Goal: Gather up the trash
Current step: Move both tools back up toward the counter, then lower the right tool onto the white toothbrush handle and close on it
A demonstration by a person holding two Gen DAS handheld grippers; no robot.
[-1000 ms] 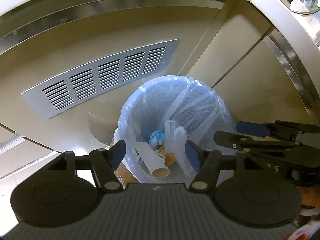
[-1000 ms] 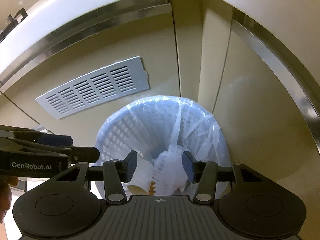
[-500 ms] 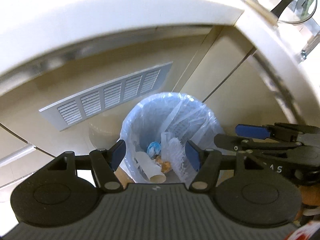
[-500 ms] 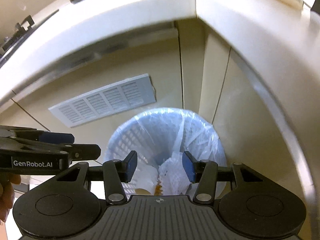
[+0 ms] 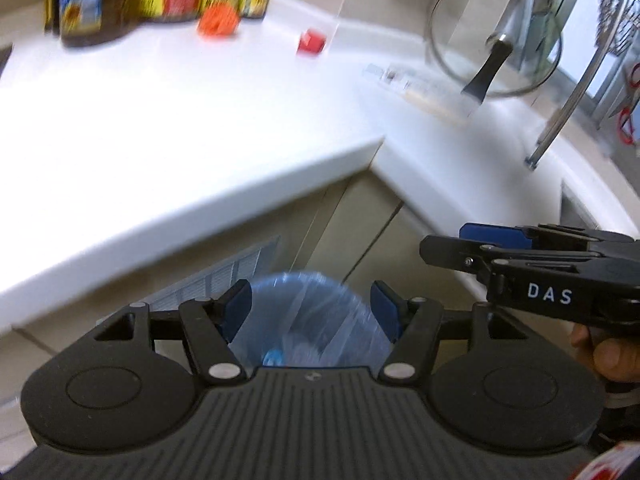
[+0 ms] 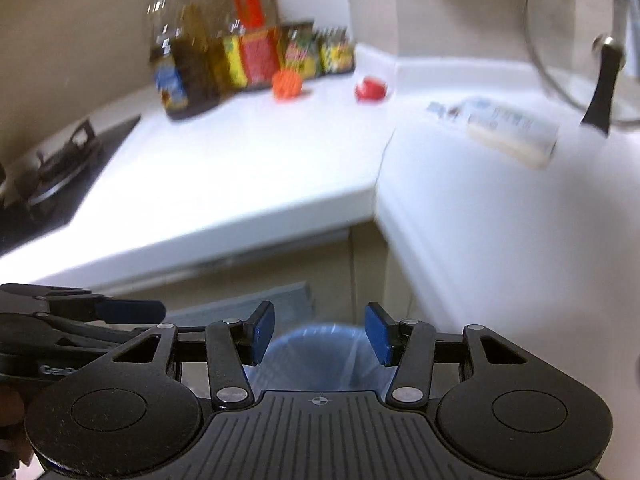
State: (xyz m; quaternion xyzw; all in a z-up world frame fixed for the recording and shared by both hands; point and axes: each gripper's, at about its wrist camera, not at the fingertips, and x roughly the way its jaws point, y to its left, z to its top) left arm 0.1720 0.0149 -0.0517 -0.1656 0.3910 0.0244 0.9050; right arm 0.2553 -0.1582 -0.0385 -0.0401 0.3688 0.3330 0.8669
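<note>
Both tools are held side by side with nothing between their blue pads: the left tool (image 5: pixel 311 310) and the right tool (image 6: pixel 319 332) each have their fingers spread apart. Directly below and past them sits a trash bin (image 5: pixel 308 320) lined with a bluish plastic bag, on the floor in the corner under a white L-shaped bench (image 6: pixel 248 160). On the bench lie a plastic wrapper (image 6: pixel 508 132), a red object (image 6: pixel 371 89) and an orange object (image 6: pixel 286 84), near a row of bottles (image 6: pixel 240 60).

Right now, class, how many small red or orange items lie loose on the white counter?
2: an orange ball before the bottles, a red item right of it. Others may be hidden.
</note>
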